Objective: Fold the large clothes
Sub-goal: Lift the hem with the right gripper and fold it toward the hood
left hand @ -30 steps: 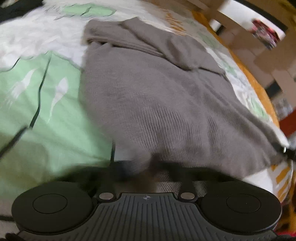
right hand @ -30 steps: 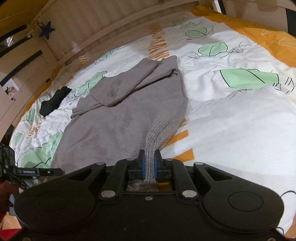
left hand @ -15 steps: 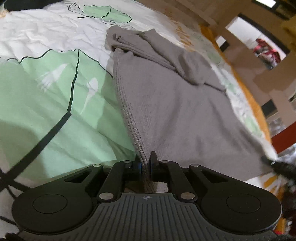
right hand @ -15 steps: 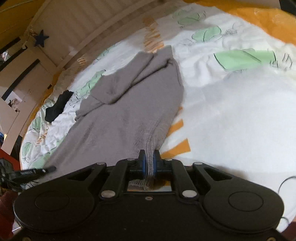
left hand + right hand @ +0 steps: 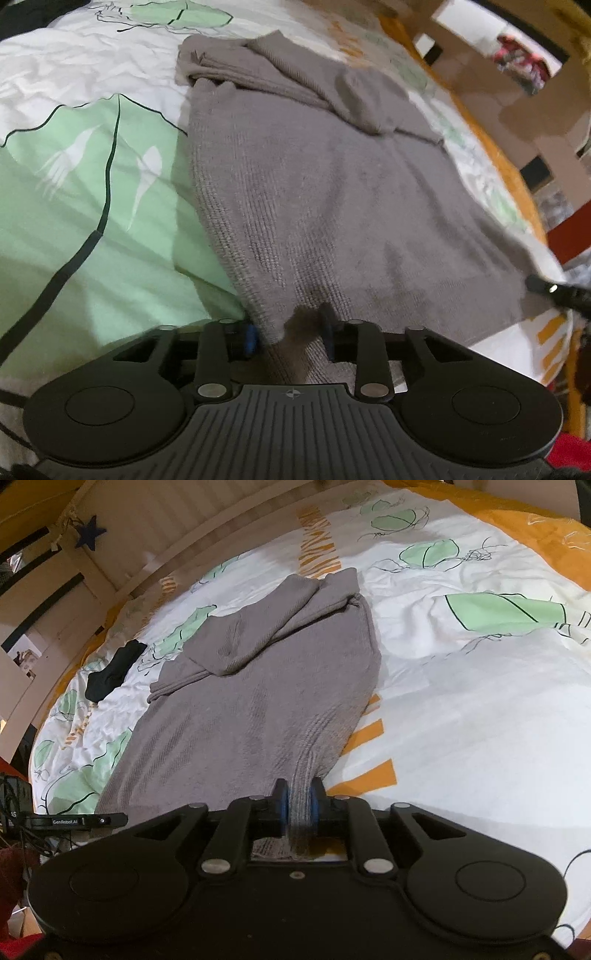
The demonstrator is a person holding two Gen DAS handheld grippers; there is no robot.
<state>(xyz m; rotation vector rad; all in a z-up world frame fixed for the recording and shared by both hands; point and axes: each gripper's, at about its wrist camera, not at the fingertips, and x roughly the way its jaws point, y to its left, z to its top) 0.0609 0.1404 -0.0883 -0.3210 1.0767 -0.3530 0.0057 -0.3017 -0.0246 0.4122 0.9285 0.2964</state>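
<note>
Grey knit sweater (image 5: pixel 255 701) lay spread lengthwise on the bed cover (image 5: pixel 480 709), hem end nearest both cameras, collar end far up the bed. Both sleeves were already folded in across the upper body, one lying over the other near the shoulders, so the garment made a long narrow strip. The side-folding stage looked finished.

Left gripper (image 5: pixel 290 334): jaws spreading, a clear gap showing between them in the left wrist view. The near left hem corner drooped loosely in that gap; neither pad looked pressed to it.

Right gripper (image 5: pixel 298 806): jaws also opening, but the opposite hem corner stood bunched between the blue pads (image 5: pixel 283 806), which appeared to be touching the cloth on both sides. Grip looked to be loosening rather than firm.

Lower body of the sweater lay fairly flat, with some faint ripples running lengthwise near the right corner.

Judgement: roughly halfway. Sleeves in, body smoothed out. What remained was the crosswise fold or folds, hem brought up toward the collar, then perhaps once more to make a compact bundle. No crosswise fold was visible.

A small black garment (image 5: pixel 110 672) lay apart on the cover, off toward the headboard, untouched.
</note>
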